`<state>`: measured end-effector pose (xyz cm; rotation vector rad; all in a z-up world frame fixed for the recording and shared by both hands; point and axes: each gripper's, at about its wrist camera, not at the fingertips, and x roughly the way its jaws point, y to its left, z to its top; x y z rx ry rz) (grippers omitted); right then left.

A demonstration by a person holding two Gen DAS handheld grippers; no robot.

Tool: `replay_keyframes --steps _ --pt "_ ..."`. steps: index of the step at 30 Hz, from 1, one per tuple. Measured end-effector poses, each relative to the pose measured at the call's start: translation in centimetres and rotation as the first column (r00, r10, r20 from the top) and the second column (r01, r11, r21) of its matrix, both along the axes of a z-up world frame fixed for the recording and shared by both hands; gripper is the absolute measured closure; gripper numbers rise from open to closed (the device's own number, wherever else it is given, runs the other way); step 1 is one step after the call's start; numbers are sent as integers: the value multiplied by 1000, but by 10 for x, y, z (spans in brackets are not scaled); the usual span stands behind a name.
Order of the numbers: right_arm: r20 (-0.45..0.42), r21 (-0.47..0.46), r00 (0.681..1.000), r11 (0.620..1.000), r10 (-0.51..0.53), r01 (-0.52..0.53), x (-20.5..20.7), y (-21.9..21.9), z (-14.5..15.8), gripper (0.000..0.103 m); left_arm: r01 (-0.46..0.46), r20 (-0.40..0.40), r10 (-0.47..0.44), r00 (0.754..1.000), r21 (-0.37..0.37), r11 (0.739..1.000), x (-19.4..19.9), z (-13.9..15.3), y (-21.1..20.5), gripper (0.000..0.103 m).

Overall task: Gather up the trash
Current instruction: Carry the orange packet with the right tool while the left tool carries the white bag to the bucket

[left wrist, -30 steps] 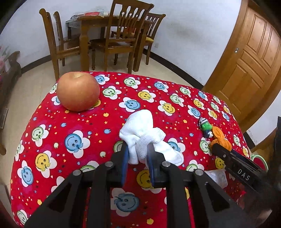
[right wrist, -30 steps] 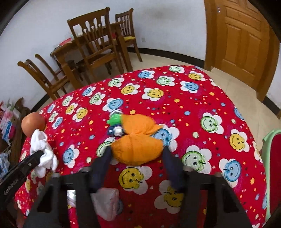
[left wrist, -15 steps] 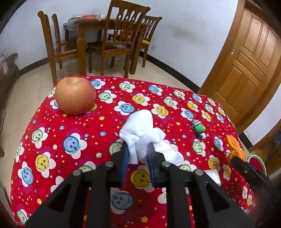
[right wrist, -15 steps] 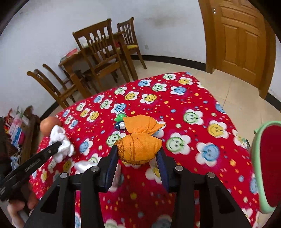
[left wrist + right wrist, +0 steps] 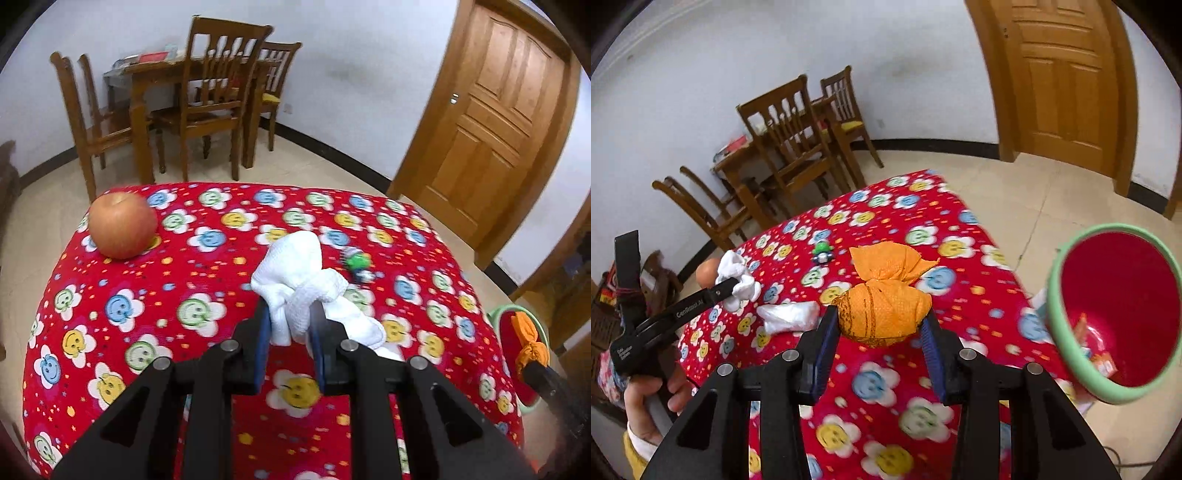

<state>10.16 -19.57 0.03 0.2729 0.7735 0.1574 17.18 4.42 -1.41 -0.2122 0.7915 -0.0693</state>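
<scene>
My left gripper is shut on a crumpled white tissue and holds it above the red smiley tablecloth. My right gripper is shut on a knotted orange wad and holds it lifted over the table's right side, left of a red bin with a green rim. In the left wrist view the orange wad hangs over that bin. Another white wad lies on the cloth. The left gripper with its tissue shows at left in the right wrist view.
An apple sits at the table's far left. A small green toy lies mid-table. Wooden chairs and a table stand behind, a wooden door at right. The bin holds some wrappers.
My right gripper has carried the orange wad up and to the right, off the cloth toward the bin. My left gripper has lifted the white tissue higher.
</scene>
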Motion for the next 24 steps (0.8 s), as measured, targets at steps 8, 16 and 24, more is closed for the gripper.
replay_keyframes --steps 8,16,24 --pt "19 8 994 994 -111 111 -37 -50 10 59 95 15 -95 995 -8 995 -16 20 -30 84" --pt "18 27 976 976 -218 217 -58 -94 3 59 173 26 -173 985 -9 985 -34 35 -61 84" --pt "-7 38 949 948 -315 315 -74 -137 -9 59 253 9 -253 967 -30 967 -42 36 -101 84"
